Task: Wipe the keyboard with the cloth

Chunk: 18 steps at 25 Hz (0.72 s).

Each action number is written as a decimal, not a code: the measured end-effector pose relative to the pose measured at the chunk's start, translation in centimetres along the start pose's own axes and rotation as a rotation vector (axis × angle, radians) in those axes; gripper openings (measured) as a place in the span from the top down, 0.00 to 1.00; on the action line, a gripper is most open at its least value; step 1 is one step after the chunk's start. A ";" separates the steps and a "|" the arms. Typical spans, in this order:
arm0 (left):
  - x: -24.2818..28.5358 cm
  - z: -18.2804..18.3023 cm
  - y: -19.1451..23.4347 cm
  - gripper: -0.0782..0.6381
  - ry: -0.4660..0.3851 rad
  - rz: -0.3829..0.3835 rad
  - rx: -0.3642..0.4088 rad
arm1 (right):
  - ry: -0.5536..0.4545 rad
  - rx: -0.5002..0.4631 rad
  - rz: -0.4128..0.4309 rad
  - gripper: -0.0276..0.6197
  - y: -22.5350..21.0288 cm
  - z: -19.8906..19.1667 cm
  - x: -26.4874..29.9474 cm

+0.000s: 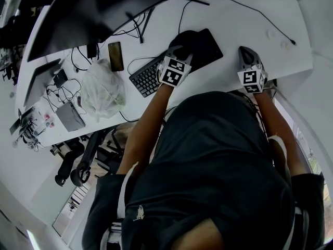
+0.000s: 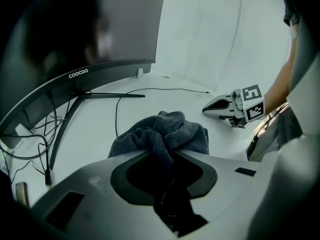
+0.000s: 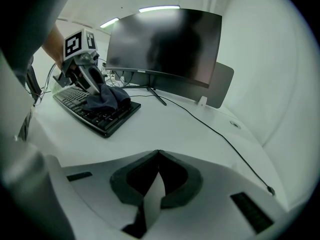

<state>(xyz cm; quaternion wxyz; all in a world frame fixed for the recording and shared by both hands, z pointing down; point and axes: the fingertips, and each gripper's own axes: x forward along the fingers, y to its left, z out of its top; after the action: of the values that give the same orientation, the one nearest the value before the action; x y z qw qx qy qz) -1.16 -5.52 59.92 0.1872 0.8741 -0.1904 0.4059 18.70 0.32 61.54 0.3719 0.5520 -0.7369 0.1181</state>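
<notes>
In the head view, both forearms reached forward over the white bench. The left claw angled down onto the one black keyboard, and the right claw stood well apart. In the left gripper view, its jaws pinched the single dark grey terry cloth, and the curved monitor read "coocaa". In the right gripper view, that claw's jaws met at their tips, empty, and the cloth lay bunched on the keyboard's end.

White bench here: black keyboard near its front edge, a phone and crumpled plastic bag to the left, thin cable trailing across the right.
</notes>
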 end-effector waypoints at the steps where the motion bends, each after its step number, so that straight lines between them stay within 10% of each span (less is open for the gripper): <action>1: 0.0 -0.1 -0.4 0.76 0.003 -0.006 0.009 | 0.001 0.002 -0.001 0.94 0.0 0.1 0.0; 18: 1.2 -1.5 -5.0 0.77 0.080 -0.202 0.051 | 0.004 0.005 -0.002 0.94 0.1 0.0 0.2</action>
<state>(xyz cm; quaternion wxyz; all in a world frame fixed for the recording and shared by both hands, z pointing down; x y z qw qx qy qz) 1.00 -0.72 60.88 0.2124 0.8762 -0.0835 0.4244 18.55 0.23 61.70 0.3719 0.5534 -0.7355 0.1205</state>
